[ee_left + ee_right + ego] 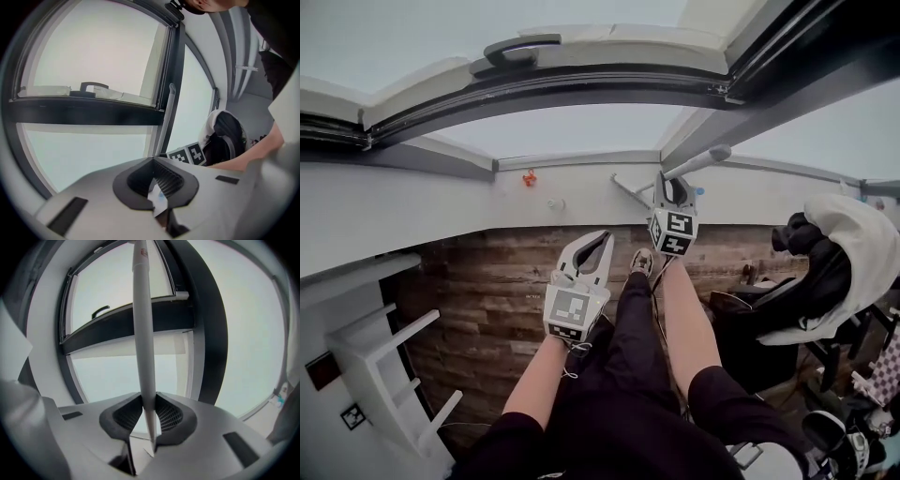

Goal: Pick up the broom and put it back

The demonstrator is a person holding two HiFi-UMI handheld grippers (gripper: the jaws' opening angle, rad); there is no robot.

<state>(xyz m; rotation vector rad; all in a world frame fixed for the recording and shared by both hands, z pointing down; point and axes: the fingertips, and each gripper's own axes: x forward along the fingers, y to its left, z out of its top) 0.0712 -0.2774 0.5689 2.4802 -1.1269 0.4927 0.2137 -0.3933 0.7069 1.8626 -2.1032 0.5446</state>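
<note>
The broom shows only as a pale grey handle [698, 161], which slants up towards the window frame. My right gripper [672, 187] is shut on that handle; in the right gripper view the handle [142, 333] runs straight up between the ribbed pads [168, 414], which press on both its sides at the right gripper [149, 406]. The broom's head is out of sight. Lower and to the left, my left gripper [602, 236] is shut with nothing in it. In the left gripper view, beyond the left gripper [152, 161], the handle [168, 117] rises above the right gripper's marker cube [187, 153].
A large dark-framed window with a handle [523, 47] fills the wall ahead. Below lies a wooden floor [478, 291]. A white rack [384, 366] stands at the left, a black chair with a white cloth [830, 272] at the right. The person's legs [637, 347] are in the middle.
</note>
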